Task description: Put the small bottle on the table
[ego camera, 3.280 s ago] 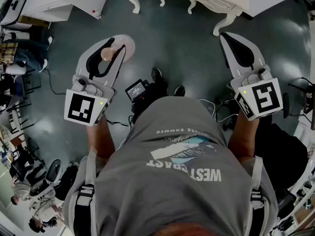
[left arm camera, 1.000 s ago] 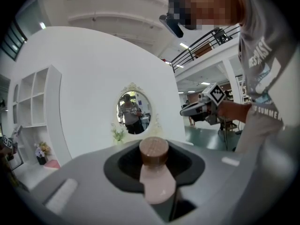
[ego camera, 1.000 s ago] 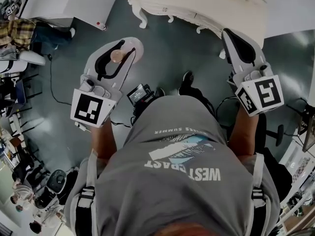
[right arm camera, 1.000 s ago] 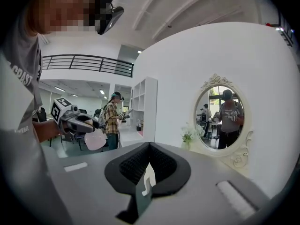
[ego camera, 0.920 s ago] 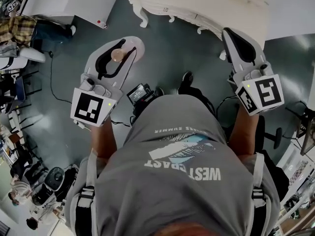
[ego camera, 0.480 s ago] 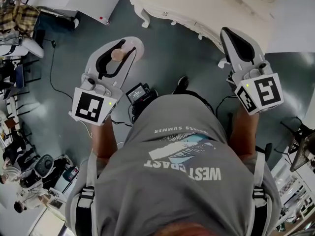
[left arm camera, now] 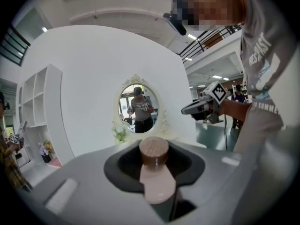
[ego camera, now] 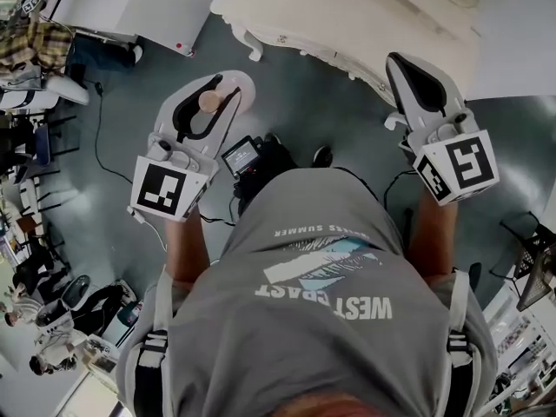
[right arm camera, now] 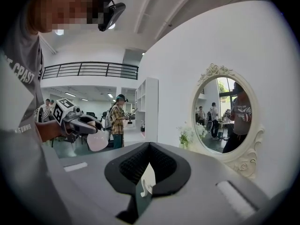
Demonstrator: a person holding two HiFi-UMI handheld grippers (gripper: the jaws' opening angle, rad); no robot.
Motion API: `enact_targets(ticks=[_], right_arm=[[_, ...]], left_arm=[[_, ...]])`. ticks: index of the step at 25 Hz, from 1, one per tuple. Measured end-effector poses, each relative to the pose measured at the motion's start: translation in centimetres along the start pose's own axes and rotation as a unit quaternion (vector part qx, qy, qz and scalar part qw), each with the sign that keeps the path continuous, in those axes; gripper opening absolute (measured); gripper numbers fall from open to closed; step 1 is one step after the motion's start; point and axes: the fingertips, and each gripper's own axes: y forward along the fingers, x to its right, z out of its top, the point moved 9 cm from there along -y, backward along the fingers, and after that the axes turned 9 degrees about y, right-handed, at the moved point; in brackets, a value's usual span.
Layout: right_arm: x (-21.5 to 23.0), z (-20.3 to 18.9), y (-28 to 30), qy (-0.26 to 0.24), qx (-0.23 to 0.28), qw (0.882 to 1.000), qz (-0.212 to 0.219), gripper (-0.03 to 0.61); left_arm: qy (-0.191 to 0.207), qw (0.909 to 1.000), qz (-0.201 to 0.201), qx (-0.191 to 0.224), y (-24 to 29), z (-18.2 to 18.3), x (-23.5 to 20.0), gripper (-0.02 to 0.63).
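A small pale pink bottle [ego camera: 209,101] with a brown wooden cap [left arm camera: 153,150] sits between the jaws of my left gripper [ego camera: 207,89], which is shut on it and held out over the dark floor. The right gripper view also shows that bottle [right arm camera: 97,140] hanging from the left gripper. My right gripper [ego camera: 419,78] is held level on the right with its jaws together and nothing in them. The white ornate table [ego camera: 347,16] lies just ahead, its near edge close to the right gripper's tip.
An oval mirror [left arm camera: 137,108] in a white frame stands on the table against a curved white wall, with a small bunch of flowers [left arm camera: 119,134] beside it. A white shelf unit [left arm camera: 40,107] is on the left. People [ego camera: 35,33] stand at the left. Cables lie on the floor.
The person has walked toward the white table, which now fills more of the top of the head view. Both grippers keep the same pose, the bottle still in the left.
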Motion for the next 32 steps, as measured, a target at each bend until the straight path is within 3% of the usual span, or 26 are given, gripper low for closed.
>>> enact_targets(ticks=[11, 16, 21, 32], right_arm=[[2.9, 0.9, 1.0, 0.021, -0.001, 0.996, -0.088, 0.002], [3.4, 1.5, 3.2, 0.030, -0.004, 0.992, -0.120, 0.002], [2.9, 2.2, 5.6, 0.029, -0.006, 0.989, -0.142, 0.002], [2.3, 4.4, 11.2, 0.028, -0.010, 0.979, -0.199, 0.002]], left_arm=[[0.022, 0.9965, -0.070, 0.040, 7.8, 0.5, -5.8, 0.112], [0.026, 0.9940, -0.100, 0.036, 10.3, -0.2, -9.3, 0.112], [0.028, 0.9911, -0.112, 0.066, 11.9, -1.1, -12.5, 0.112], [0.030, 0.9841, -0.154, 0.083, 15.9, -3.7, -20.4, 0.112]])
